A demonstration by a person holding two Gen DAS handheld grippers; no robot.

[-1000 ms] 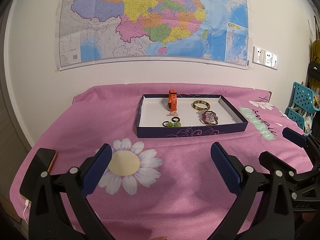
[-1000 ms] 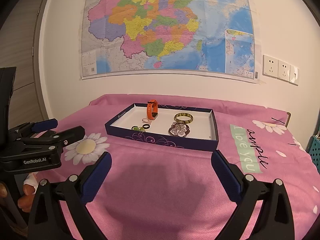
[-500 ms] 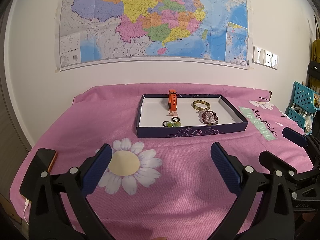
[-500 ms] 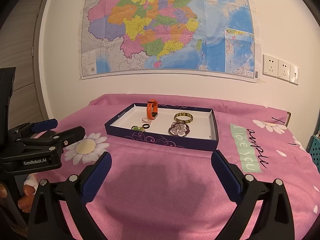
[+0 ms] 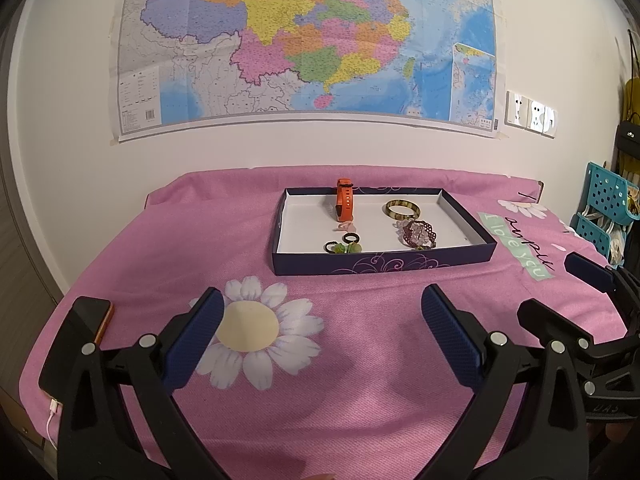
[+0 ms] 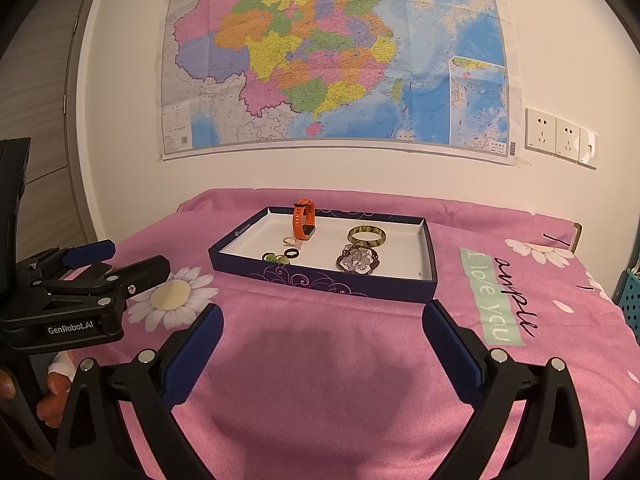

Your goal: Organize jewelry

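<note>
Both your grippers are empty, jaws spread wide: left gripper (image 5: 320, 324), right gripper (image 6: 323, 330). The jewelry sits in the dark tray (image 5: 380, 266) on the pink-covered table (image 5: 360, 380), well apart from either gripper, at 12 o'clock from each. The tray's long axis runs across your view. The orange band (image 5: 343, 203) stands upright at the far wall; the beaded bracelet (image 5: 418, 234) lies nearer. Neither gripper looks clearly closer; judge the right better placed for the bracelet.

Dark box (image 5: 384, 265) holding jewelry: orange watch band (image 5: 343, 201) upright at back, green bangle (image 5: 402, 209) flat, beaded bracelets (image 5: 418, 234) heaped, small rings (image 5: 343, 243) near front wall.
</note>
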